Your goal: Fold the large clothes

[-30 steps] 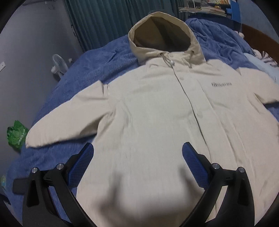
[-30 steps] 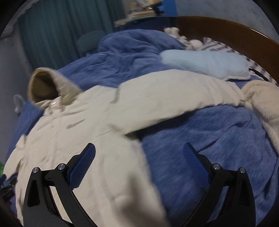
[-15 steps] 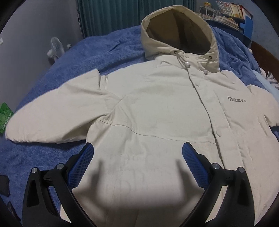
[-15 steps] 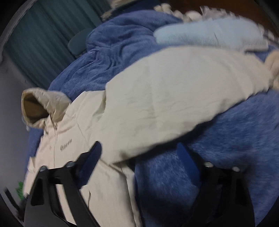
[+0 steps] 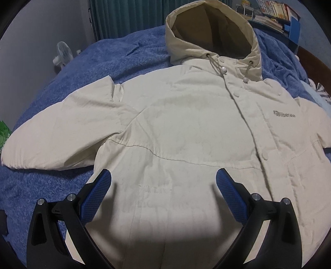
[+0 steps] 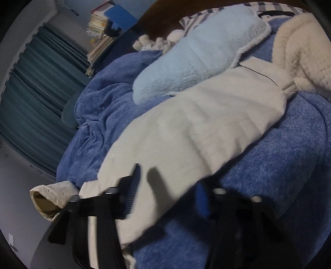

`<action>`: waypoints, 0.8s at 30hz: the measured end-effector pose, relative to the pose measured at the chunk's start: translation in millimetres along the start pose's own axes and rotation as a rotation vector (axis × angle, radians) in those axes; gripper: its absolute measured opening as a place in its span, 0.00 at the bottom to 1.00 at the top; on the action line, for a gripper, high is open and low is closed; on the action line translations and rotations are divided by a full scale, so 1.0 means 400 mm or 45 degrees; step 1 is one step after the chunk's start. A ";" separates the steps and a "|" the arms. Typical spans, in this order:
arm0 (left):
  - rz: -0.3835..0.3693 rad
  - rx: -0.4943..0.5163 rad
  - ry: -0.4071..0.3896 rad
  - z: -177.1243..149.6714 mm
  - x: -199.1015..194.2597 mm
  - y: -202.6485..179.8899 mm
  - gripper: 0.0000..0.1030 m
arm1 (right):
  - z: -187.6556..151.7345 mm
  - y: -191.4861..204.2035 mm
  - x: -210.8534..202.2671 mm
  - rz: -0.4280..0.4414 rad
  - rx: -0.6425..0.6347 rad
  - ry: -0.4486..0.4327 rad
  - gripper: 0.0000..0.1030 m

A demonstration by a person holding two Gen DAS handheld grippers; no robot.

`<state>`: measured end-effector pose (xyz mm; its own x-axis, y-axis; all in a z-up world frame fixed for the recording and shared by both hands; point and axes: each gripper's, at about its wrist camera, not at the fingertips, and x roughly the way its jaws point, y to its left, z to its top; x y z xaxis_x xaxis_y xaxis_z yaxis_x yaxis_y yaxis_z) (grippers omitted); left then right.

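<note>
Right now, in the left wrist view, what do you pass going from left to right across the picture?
Green bag → white fan → left sleeve of the jacket → hood → chest logo → books on the shelf.

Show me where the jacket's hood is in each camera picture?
Left wrist view: the hood sits at the top centre, opening facing the camera, above the jacket.
Right wrist view: the hood peeks in at the lower left, beside the right gripper.
Shared landmark: the blue blanket under the jacket.
</note>
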<state>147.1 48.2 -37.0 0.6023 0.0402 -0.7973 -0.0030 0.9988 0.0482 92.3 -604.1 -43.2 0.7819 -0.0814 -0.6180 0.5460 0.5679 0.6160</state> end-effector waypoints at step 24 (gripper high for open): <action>-0.070 -0.131 -0.034 0.011 -0.059 0.064 0.94 | -0.595 0.751 -0.018 0.338 -0.938 0.408 0.20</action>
<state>136.5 72.8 -14.1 0.6251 -0.0143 -0.7804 -0.0500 0.9970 -0.0583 179.1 -237.8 30.1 0.6727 0.3035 -0.6748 -0.0668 0.9332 0.3531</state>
